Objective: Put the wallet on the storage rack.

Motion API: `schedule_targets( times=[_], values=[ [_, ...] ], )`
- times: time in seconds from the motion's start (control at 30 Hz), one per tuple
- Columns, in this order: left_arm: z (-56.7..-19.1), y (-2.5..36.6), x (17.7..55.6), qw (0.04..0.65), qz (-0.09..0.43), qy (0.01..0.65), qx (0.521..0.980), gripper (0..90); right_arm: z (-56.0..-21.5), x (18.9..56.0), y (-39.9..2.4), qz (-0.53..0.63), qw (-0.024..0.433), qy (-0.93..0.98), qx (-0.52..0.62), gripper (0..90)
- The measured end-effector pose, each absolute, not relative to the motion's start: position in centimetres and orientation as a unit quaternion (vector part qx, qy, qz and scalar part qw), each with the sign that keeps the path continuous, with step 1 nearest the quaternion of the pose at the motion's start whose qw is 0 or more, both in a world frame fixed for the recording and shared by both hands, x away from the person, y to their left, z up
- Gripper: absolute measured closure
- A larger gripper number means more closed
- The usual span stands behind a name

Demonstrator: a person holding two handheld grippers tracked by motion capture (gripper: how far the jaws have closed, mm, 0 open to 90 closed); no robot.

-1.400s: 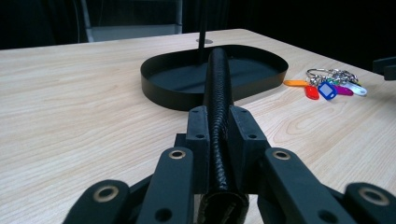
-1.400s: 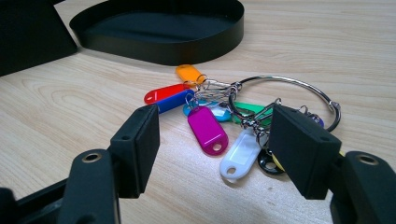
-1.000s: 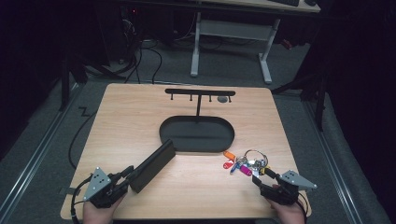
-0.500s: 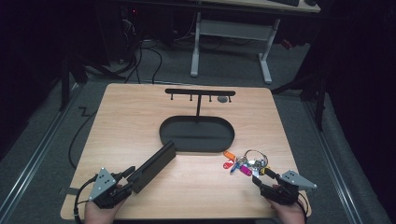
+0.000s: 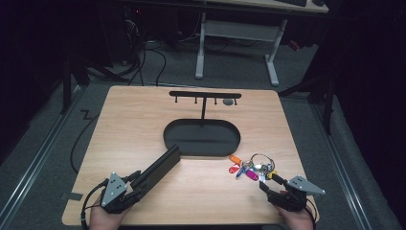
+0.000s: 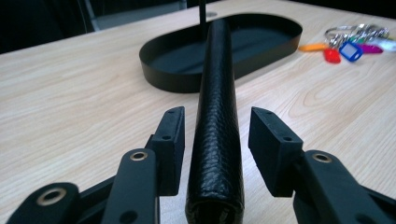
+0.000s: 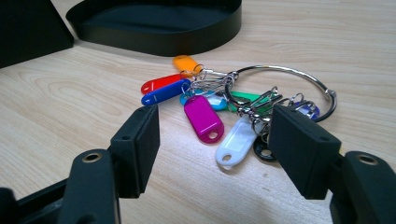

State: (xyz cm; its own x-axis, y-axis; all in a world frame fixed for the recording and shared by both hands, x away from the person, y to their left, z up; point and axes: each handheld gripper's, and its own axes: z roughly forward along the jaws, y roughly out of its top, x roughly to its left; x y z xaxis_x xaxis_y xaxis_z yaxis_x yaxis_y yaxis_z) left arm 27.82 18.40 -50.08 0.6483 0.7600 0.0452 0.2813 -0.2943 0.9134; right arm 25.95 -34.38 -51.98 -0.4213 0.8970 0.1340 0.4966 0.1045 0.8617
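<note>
A long black leather case (image 5: 158, 168) lies on the wooden table, its far end reaching the rim of the black oval tray (image 5: 210, 139). My left gripper (image 5: 135, 181) straddles the case's near end (image 6: 215, 116). Its jaws have just been opening and stand off both sides of the case. At the front right lies a key ring with coloured tags (image 5: 253, 167). My right gripper (image 5: 270, 184) sits just behind it, open. In the right gripper view the tags (image 7: 219, 98) lie ahead of and between the spread jaws, untouched.
A thin post rises from the tray and carries a black bar with hooks (image 5: 205, 95). The table's front edge (image 5: 191, 224) runs just under both hands. Beyond the table stand a white desk frame (image 5: 234, 28) and floor cables.
The left jaws have spread apart and let go of the black case, which stays lying on the table. The right gripper and the keys have not moved.
</note>
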Motion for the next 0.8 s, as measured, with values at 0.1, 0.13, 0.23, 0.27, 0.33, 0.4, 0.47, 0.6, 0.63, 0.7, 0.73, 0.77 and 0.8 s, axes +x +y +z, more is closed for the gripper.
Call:
schedule_targets(
  times=[0.1, 0.13, 0.23, 0.27, 0.33, 0.4, 0.47, 0.6, 0.63, 0.7, 0.73, 0.77, 0.8],
  values=[
    [-50.1, 18.1, 28.1, 0.475, 0.243, 0.349, 0.770, 53.1, -52.1, 26.1, -34.3, 0.456, 0.215, 0.713, 0.488, 34.3],
    [-50.0, 17.8, 28.2, 0.466, 0.242, 0.353, 0.774, 52.3, -52.2, 26.2, -34.2, 0.458, 0.211, 0.716, 0.483, 34.2],
    [-50.0, 17.4, 28.3, 0.456, 0.246, 0.359, 0.776, 46.8, -52.1, 26.2, -34.2, 0.460, 0.208, 0.719, 0.478, 34.2],
    [-49.9, 17.2, 28.4, 0.454, 0.244, 0.360, 0.778, 46.0, -52.1, 26.2, -34.1, 0.462, 0.206, 0.720, 0.475, 34.2],
    [-49.8, 17.0, 28.4, 0.447, 0.244, 0.352, 0.785, 56.7, -52.1, 26.2, -34.2, 0.464, 0.205, 0.723, 0.469, 34.2],
    [-49.5, 16.8, 28.4, 0.427, 0.251, 0.353, 0.794, 58.6, -52.1, 26.2, -34.3, 0.470, 0.201, 0.723, 0.465, 34.2],
    [-49.0, 16.8, 28.5, 0.419, 0.255, 0.353, 0.797, 59.1, -52.0, 26.2, -34.4, 0.473, 0.200, 0.722, 0.464, 34.2],
    [-47.6, 16.7, 28.6, 0.403, 0.256, 0.342, 0.810, 59.7, -51.9, 26.2, -34.4, 0.478, 0.200, 0.722, 0.459, 34.2],
    [-47.3, 16.6, 28.7, 0.395, 0.252, 0.340, 0.815, 60.5, -51.8, 26.2, -34.3, 0.479, 0.200, 0.722, 0.457, 34.2],
    [-46.8, 16.2, 29.2, 0.373, 0.233, 0.342, 0.830, 60.7, -51.8, 26.2, -34.3, 0.480, 0.200, 0.721, 0.458, 34.2],
    [-46.7, 16.0, 29.4, 0.359, 0.225, 0.346, 0.837, 60.3, -51.7, 26.2, -34.3, 0.480, 0.200, 0.721, 0.458, 34.2],
    [-46.5, 15.8, 29.5, 0.351, 0.224, 0.346, 0.841, 59.9, -51.7, 26.2, -34.3, 0.480, 0.201, 0.720, 0.458, 34.3],
    [-46.1, 15.5, 29.7, 0.340, 0.215, 0.345, 0.848, 61.1, -51.8, 26.1, -34.3, 0.480, 0.201, 0.721, 0.458, 34.2]
  ],
)
